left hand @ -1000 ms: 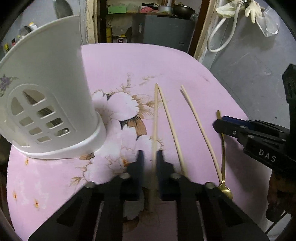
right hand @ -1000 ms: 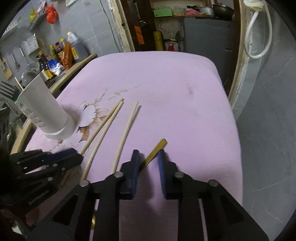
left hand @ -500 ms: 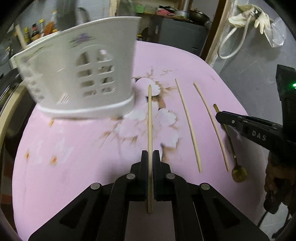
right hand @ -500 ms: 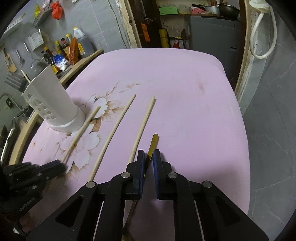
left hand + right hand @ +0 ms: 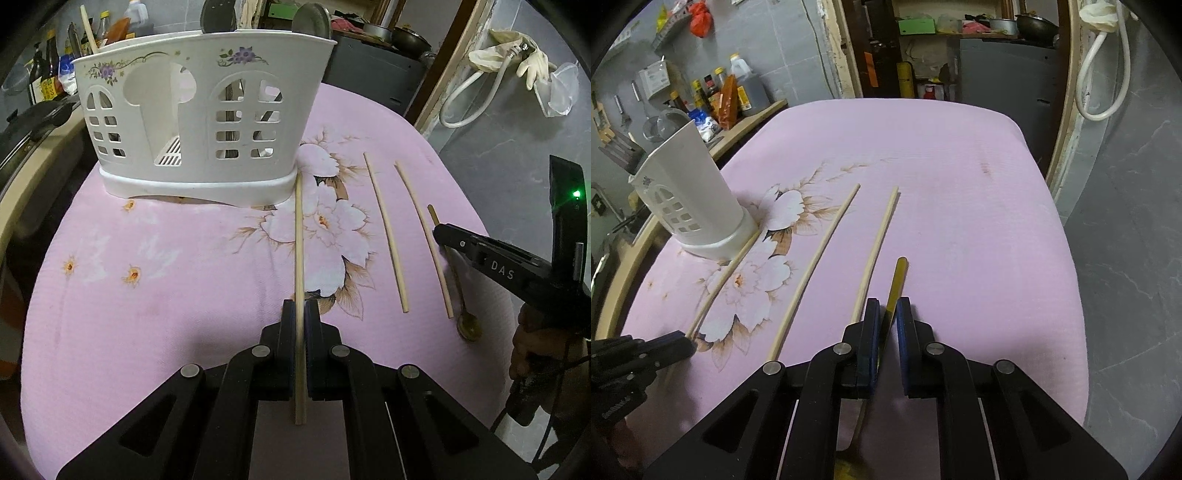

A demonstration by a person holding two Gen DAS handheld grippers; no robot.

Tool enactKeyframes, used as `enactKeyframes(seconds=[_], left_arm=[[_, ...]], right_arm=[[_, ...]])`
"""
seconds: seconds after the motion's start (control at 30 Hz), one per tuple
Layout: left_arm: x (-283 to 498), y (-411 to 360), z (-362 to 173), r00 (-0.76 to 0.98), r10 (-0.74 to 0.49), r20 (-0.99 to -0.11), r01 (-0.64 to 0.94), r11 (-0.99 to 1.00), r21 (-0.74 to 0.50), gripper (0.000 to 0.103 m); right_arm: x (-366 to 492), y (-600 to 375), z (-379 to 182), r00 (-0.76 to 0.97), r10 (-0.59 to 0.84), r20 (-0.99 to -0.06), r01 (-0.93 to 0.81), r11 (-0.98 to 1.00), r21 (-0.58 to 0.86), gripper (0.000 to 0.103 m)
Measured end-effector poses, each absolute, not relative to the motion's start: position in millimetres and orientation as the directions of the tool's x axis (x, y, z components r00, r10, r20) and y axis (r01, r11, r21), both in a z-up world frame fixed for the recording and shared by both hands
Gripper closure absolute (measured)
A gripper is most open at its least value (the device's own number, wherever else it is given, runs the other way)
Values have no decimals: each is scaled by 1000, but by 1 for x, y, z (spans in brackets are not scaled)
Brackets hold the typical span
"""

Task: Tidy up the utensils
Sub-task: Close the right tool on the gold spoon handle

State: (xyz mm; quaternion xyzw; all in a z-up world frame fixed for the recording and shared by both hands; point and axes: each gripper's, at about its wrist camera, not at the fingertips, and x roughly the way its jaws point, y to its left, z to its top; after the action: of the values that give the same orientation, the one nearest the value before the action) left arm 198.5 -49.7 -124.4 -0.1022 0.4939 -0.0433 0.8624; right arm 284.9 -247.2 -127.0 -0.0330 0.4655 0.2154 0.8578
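Nearest, the left gripper is clenched on a chopstick, gripped low on its shaft, the long end pointing away toward the holder. To do this step well, I judge the stick should be tipped upright before it goes over the rim, since its far tip lies just beside the holder's base and could catch there.

On the right, the right gripper has its jaws clamped on the gold spoon by the handle; the bowl sits near, under the gripper. A firm pinch matters here, as a thin handle may swivel.

Between the two, two more chopsticks lie loose on the pink cloth.

Farthest, the white holder stands at the cloth's left far side, with utensils already sticking out of it.
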Motion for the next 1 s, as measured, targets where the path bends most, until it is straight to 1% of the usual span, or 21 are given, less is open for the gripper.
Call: enactKeyframes(seconds=[0.1,0.17,0.23,0.27,0.33,0.4,0.47,0.6,0.7,0.77,0.8,0.83,0.87,0.93,1.0], left_arm=[[201,-44,-123,507,-188,-841,-18,973,-228,98],[201,-38,-122,511,-191,-838,-17,973,-232,94],[207,-34,-122,512,-199,-835,-14,971,-240,87],[211,-31,-122,512,-204,-834,-12,970,-244,86],[221,-29,-124,501,-221,-837,-3,967,-256,85],[233,-25,-126,470,-240,-849,10,964,-267,85],[245,-25,-127,448,-250,-858,24,963,-268,85],[261,-34,-127,403,-244,-882,78,969,-233,85],[266,-43,-129,377,-230,-897,111,973,-203,85],[266,-48,-129,374,-214,-902,137,975,-174,87],[266,-50,-129,371,-217,-903,150,974,-172,97],[266,-51,-129,362,-228,-904,158,971,-182,100],[265,-51,-129,360,-232,-904,156,970,-187,100],[263,-49,-128,369,-240,-898,155,968,-195,101],[256,-46,-124,395,-263,-880,154,964,-219,101]], right_arm=[[283,-246,-128,481,329,-813,-392,910,137,95],[282,-246,-128,484,325,-813,-388,912,134,95],[281,-246,-128,485,318,-815,-384,915,129,94],[281,-245,-128,484,313,-817,-383,915,124,93],[280,-244,-127,481,308,-821,-384,916,119,91],[279,-243,-127,474,300,-828,-385,916,112,85],[276,-238,-126,470,282,-836,-389,917,90,82],[275,-223,-127,472,179,-863,-402,915,-30,82],[277,-219,-129,468,140,-873,-377,925,-54,82],[280,-219,-132,464,131,-876,-354,934,-48,82],[282,-220,-133,462,130,-877,-345,938,-43,82],[284,-220,-134,457,130,-880,-332,943,-33,82],[284,-220,-134,454,128,-882,-326,945,-31,82],[285,-222,-132,453,135,-881,-315,949,-17,90],[285,-232,-128,449,177,-876,-290,956,45,98]])
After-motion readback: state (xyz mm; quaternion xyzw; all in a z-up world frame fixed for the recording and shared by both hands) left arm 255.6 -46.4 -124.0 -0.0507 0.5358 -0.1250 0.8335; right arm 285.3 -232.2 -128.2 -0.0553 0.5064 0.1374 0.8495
